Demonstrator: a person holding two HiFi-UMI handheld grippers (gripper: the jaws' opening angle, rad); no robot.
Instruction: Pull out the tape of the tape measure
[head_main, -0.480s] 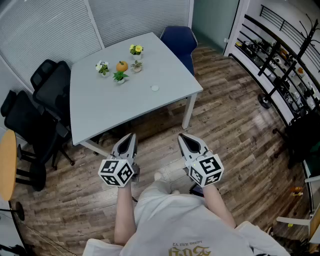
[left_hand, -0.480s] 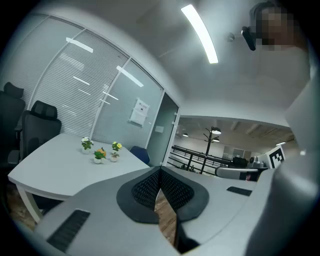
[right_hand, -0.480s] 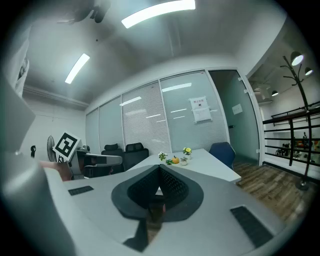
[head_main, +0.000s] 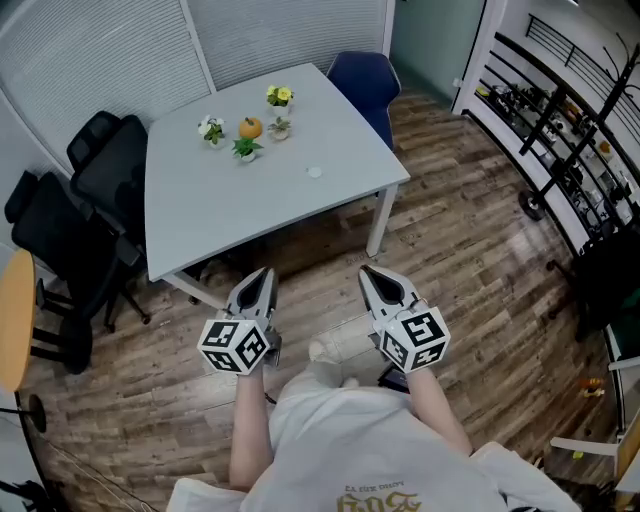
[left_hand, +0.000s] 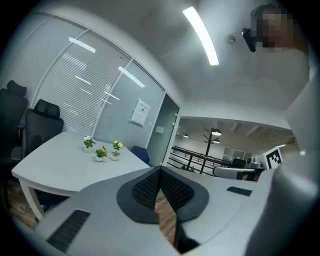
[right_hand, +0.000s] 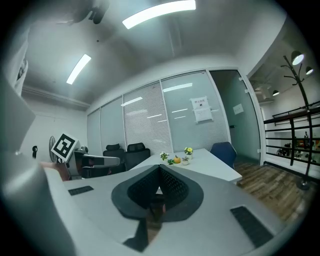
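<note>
Desk (head_main: 230, 215), grey; open wood floor (head_main: 470, 250) before its near edge.
Held short of that edge: left gripper (head_main: 262, 274) and right gripper (head_main: 368, 274), both clenched, empty.
Near right edge: small white disc (head_main: 314, 172), possibly the tape measure; cannot tell.
Far corner: pot plants (head_main: 245, 148).
Left edge: black chairs (head_main: 100, 170).
Wall notice (right_hand: 201, 109): unreadable.

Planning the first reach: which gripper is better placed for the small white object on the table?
Probably right gripper: white object lies rightward on the table. Left gripper is equally shut, empty.

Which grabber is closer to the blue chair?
Right. In the head view the right gripper sits almost straight below the blue chair; the left gripper is farther off to the left.
</note>
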